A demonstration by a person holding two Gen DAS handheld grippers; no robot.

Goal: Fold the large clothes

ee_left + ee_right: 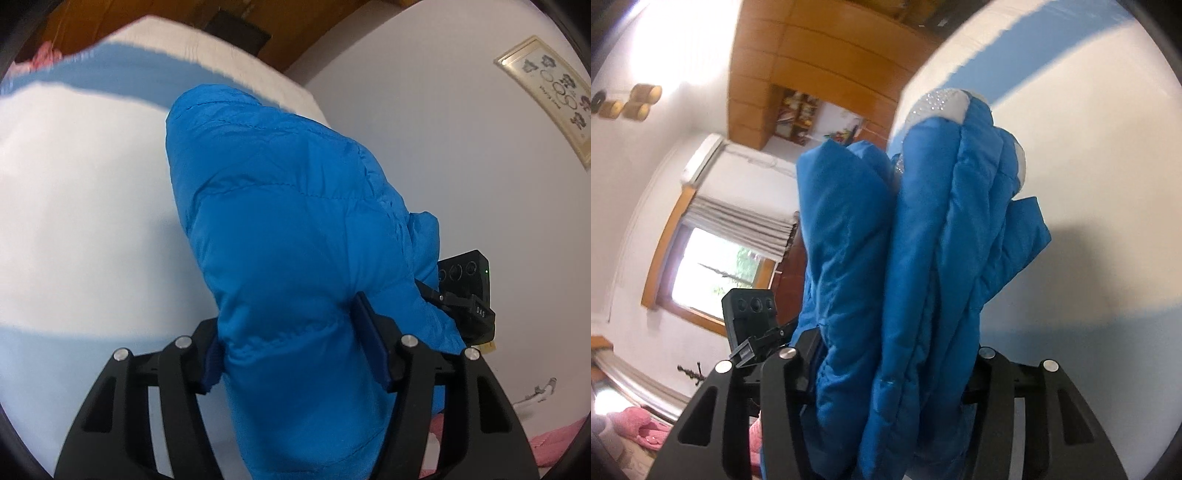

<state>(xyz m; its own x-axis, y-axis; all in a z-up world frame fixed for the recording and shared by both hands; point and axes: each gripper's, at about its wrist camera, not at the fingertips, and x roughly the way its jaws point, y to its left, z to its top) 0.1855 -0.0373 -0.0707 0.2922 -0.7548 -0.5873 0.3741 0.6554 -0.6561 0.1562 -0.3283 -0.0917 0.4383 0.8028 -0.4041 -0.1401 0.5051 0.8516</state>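
The left gripper [295, 347] is closed on a thick bunch of the blue padded jacket [295, 229], with cloth filling the whole gap between its two fingers [373, 343]. From that grip the quilted jacket rises forward, lifted off the bed [81, 192]; from the left wrist view it blocks the middle of the scene. Just past the jacket's right edge, the other gripper's black camera block [467, 280] pokes out, close beside the cloth.

The right gripper [894, 373] is likewise clamped on the jacket [923, 258], several folded layers packed between its fingers [801, 365]. The bundle stands up from the grip in two thick lobes, and a white panel with small shiny dots [942, 101] shows at its far tip. The left gripper's camera block [750, 314] sits just to the left of the cloth, so the two tools hold the jacket close together.

Behind the jacket lies the bed, covered in a white sheet with a light blue stripe [122, 70] running across near its far edge. Beyond the bed's far edge are brown wooden panels [812, 62]. A framed picture [550, 99] hangs on the pale wall. The right wrist view takes in a window [713, 273] with a raised blind, an air conditioner [701, 158] above it, and something pink [639, 428] low at the left.
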